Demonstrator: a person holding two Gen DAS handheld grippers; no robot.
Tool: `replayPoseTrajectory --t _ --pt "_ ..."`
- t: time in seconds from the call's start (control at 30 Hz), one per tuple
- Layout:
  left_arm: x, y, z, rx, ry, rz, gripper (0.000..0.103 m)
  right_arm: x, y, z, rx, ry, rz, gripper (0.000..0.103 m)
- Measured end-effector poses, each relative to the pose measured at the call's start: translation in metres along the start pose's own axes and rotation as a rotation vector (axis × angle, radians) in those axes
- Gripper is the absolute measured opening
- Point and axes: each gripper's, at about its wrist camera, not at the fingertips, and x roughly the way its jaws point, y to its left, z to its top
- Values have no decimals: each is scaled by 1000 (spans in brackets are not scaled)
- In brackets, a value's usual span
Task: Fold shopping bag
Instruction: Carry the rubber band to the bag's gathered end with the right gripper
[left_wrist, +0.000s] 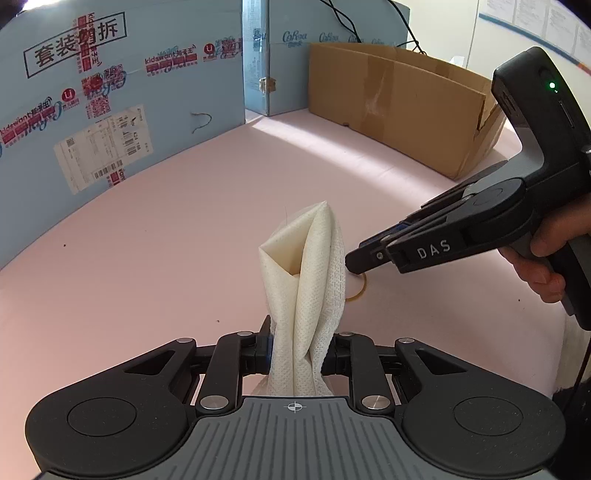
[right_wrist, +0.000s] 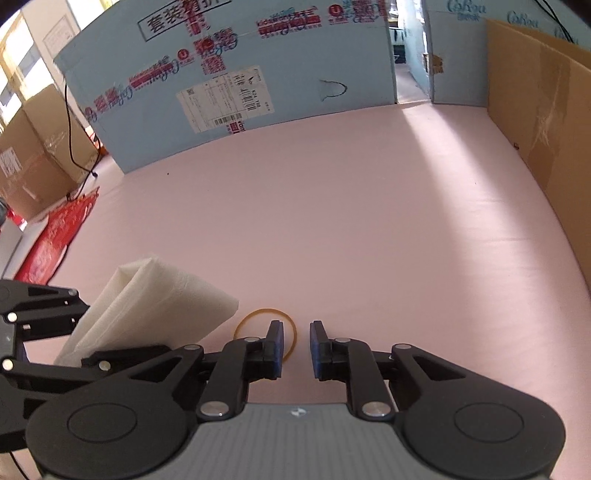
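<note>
The white non-woven shopping bag is folded into a narrow bundle that stands up from my left gripper, which is shut on its lower part. A thin yellow rubber band lies flat on the pink surface just right of the bag. My right gripper points down at the band with a narrow gap between its blue pads. Its left finger overlaps the loop and nothing is pressed between the pads. In the left wrist view the right gripper's tip sits at the band, close beside the bag.
Blue printed cardboard walls close off the back and left. A brown cardboard box stands at the back right. A person's hand holds the right gripper's handle. A red printed item lies beyond the left edge of the pink mat.
</note>
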Motion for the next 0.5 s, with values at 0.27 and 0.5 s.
replayPoseTrajectory --t 0.27,0.5 --pt "-1 -2 1 35 -2 3 20 9 33 -10 -207 -19 -132 20" --pt "3 -9 6 147 25 -3 20 0 16 -14 -106 -48 -76 2"
